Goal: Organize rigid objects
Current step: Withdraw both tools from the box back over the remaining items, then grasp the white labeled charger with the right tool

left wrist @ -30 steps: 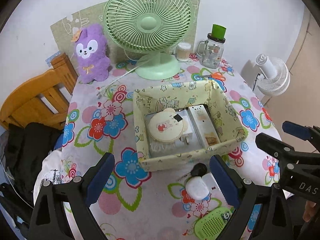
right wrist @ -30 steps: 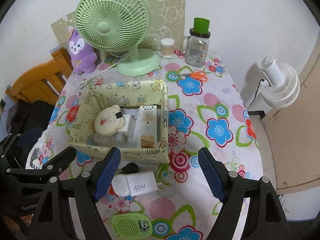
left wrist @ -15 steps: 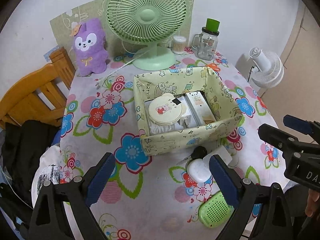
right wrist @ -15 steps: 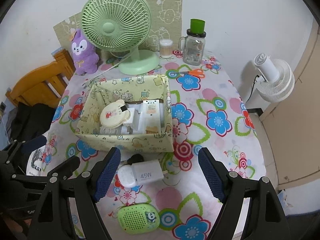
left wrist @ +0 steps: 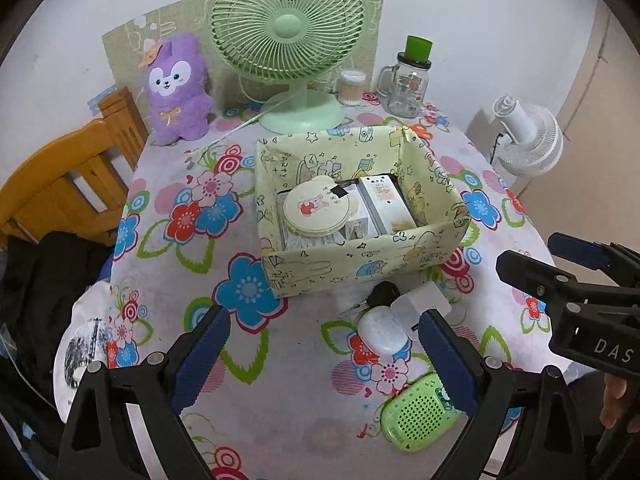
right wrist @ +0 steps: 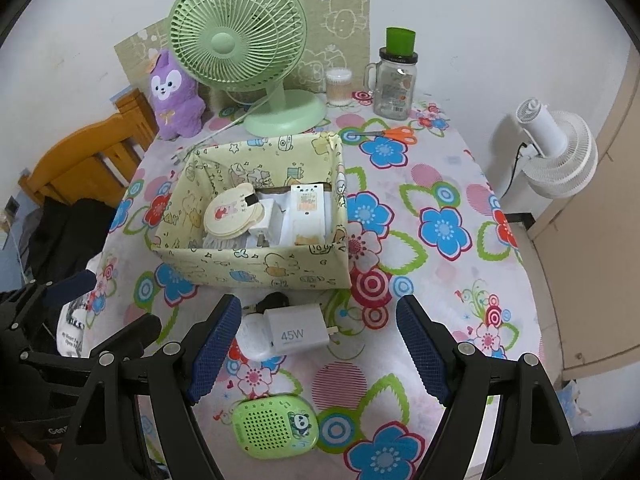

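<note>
Both hand-held grippers angled down, jaws apart, empty

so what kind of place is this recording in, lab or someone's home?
Looks like a home, probably a small dining corner: a table under a floral cloth against a plain wall, a wooden chair beside it, and household clutter such as a green desk fan, a purple plush toy and a glass mug jar.

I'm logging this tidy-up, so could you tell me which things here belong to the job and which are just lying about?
Job:
- patterned box
- white charger
- white case
- green speaker
- black key

Lying about:
- green fan
- purple plush
- glass jar
- scissors
</note>
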Available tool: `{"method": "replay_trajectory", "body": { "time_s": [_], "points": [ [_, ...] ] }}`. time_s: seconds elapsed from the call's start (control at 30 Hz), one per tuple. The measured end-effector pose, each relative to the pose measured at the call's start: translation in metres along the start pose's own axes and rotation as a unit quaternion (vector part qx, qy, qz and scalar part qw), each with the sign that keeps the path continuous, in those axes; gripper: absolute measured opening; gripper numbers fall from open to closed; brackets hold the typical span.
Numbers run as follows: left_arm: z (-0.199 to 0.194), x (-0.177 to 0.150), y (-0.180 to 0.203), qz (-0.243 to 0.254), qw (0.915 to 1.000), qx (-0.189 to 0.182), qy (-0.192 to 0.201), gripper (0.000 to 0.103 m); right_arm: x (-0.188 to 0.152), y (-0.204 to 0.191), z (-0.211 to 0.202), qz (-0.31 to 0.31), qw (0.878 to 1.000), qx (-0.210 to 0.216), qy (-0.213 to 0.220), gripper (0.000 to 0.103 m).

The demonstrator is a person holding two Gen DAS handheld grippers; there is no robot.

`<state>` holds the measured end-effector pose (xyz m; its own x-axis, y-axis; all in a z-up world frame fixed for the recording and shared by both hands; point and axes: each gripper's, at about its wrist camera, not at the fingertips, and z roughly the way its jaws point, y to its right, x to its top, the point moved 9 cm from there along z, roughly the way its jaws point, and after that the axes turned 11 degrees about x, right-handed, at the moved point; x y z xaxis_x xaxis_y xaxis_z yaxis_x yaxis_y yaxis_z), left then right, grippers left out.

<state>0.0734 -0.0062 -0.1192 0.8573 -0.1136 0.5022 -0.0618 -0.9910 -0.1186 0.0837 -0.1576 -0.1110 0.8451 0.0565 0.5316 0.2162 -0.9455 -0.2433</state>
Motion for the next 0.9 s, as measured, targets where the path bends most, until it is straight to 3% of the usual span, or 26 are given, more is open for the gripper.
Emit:
{"method": "replay_trajectory", "body": {
  "time_s": [0.43,0.9],
  "points": [
    [0.019,-0.036,0.016,-0.042,0.9977,0.032,-0.043,0.096,-0.02,0.009,0.028,-0.044,0.997,0.051,-0.045,0.082],
    [0.061,-0.061,0.025,-0.052,0.9945,0.046,-0.079,0.096,-0.041,0.016,0.074,-0.06,0.992,0.066,-0.089,0.082]
  ]
}}
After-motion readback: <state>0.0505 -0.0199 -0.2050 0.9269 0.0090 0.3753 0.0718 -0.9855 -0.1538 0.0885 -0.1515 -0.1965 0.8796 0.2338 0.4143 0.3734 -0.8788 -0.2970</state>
